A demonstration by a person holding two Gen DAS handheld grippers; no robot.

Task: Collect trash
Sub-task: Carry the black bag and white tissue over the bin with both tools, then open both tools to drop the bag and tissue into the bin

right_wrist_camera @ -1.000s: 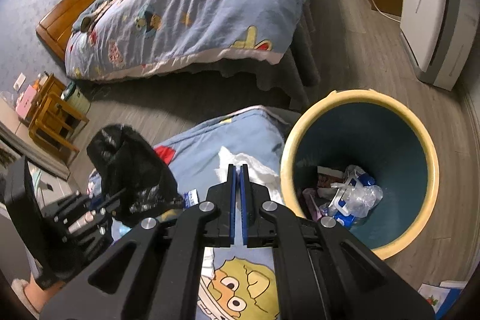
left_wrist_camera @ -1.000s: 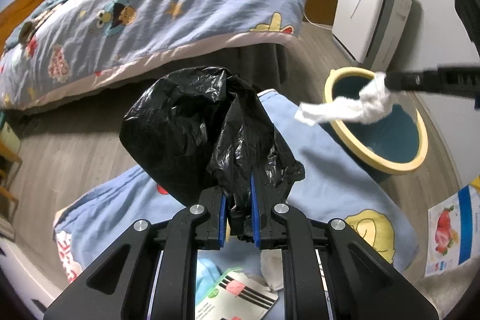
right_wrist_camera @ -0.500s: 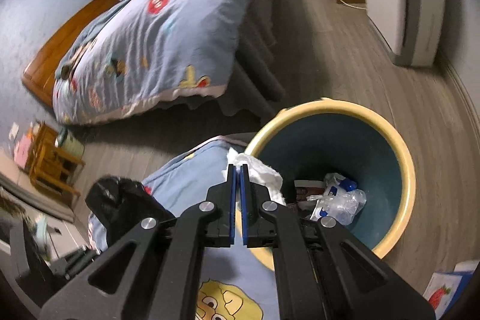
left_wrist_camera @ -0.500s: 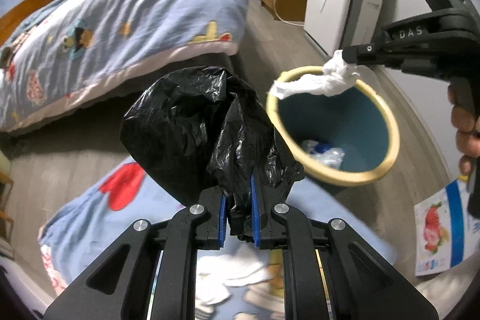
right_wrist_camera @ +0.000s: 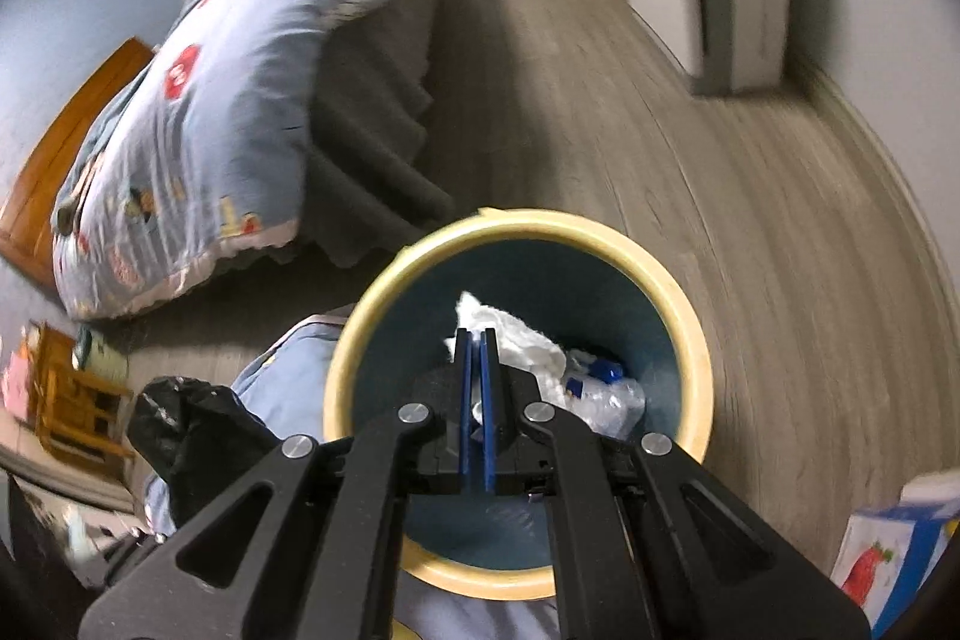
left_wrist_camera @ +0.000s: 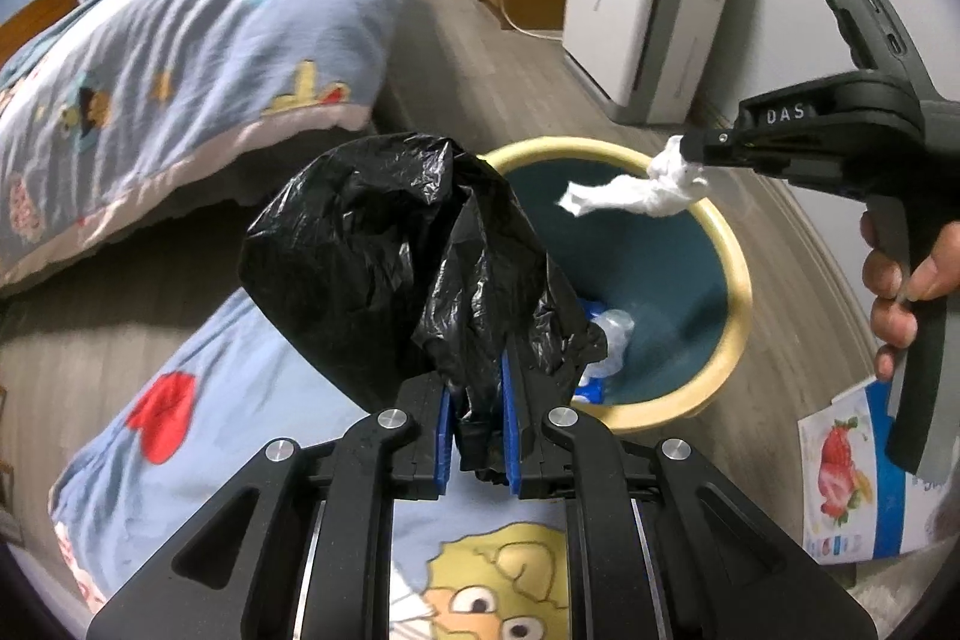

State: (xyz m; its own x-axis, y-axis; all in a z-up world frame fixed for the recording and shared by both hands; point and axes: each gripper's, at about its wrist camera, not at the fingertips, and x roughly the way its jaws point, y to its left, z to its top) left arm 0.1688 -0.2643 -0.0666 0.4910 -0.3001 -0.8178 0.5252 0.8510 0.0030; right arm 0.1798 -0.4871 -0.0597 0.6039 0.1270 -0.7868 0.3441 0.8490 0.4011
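Dim indoor light, fisheye-warped edges, motion blur in the right view.

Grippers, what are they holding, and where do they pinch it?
The left gripper pinches the black trash bag at its bunched end. The right gripper pinches the white tissue at one end.

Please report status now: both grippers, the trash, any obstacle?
Left gripper shut on black bag. Right gripper shut on tissue, above the bin. Bin mouth open, nothing in the way.
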